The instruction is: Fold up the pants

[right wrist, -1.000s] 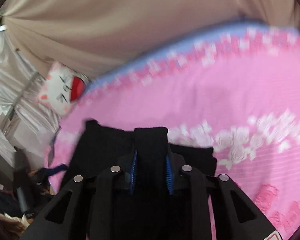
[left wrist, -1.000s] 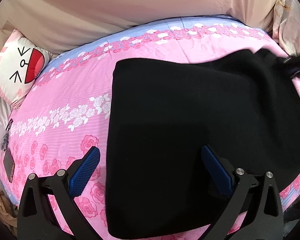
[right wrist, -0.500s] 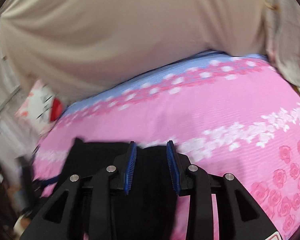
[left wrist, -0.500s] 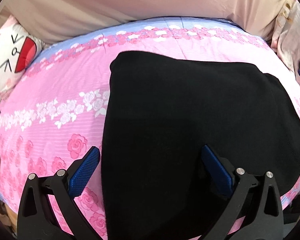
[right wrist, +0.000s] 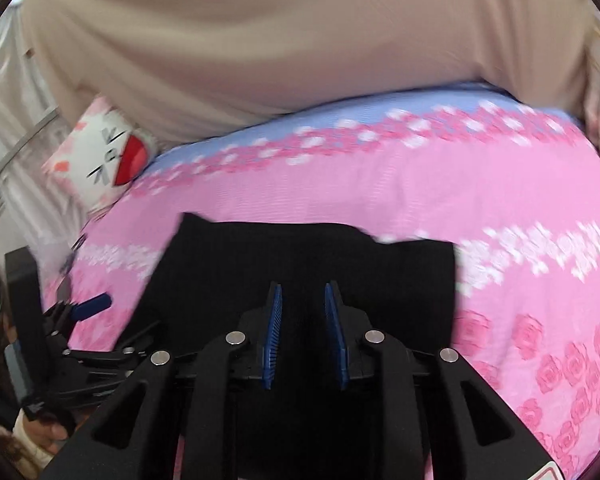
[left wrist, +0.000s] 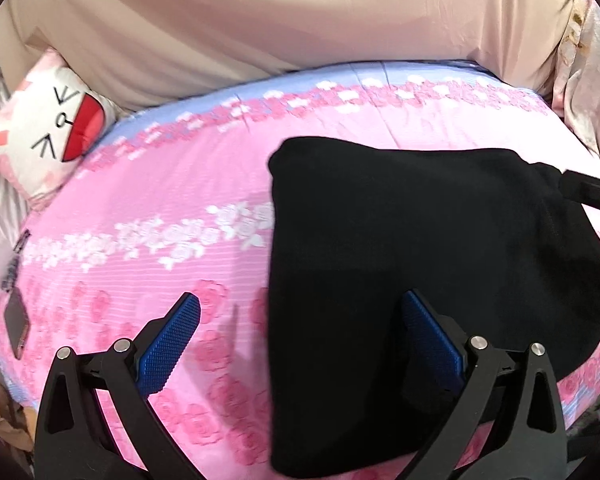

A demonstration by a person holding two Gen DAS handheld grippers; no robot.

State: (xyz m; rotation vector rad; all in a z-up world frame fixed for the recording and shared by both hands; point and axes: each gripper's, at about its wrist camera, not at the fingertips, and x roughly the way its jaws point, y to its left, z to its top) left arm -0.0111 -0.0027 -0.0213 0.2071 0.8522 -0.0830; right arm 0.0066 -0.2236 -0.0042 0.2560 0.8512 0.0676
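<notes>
The black pants (left wrist: pixel 400 240) lie folded into a broad slab on the pink flowered bed cover (left wrist: pixel 160 208). My left gripper (left wrist: pixel 300 308) is open and empty, hovering over the pants' left edge, one blue pad over the cover and one over the cloth. In the right wrist view the pants (right wrist: pixel 308 256) lie below my right gripper (right wrist: pixel 302 300), whose blue pads stand a narrow gap apart with black cloth between them. The right gripper's tip (left wrist: pixel 588 192) shows at the pants' right edge in the left wrist view. The left gripper (right wrist: pixel 88 308) shows at left.
A white cat-face pillow (left wrist: pixel 48 128) sits at the bed's back left corner. A beige curtain (left wrist: pixel 300 20) hangs behind the bed. A phone (left wrist: pixel 16 324) lies near the bed's left edge. Clutter sits beyond the left edge (right wrist: pixel 20 320).
The left gripper has shifted left, so the pants sit further right in its view. The right gripper's view has swung and its pads have parted slightly from a second ago.
</notes>
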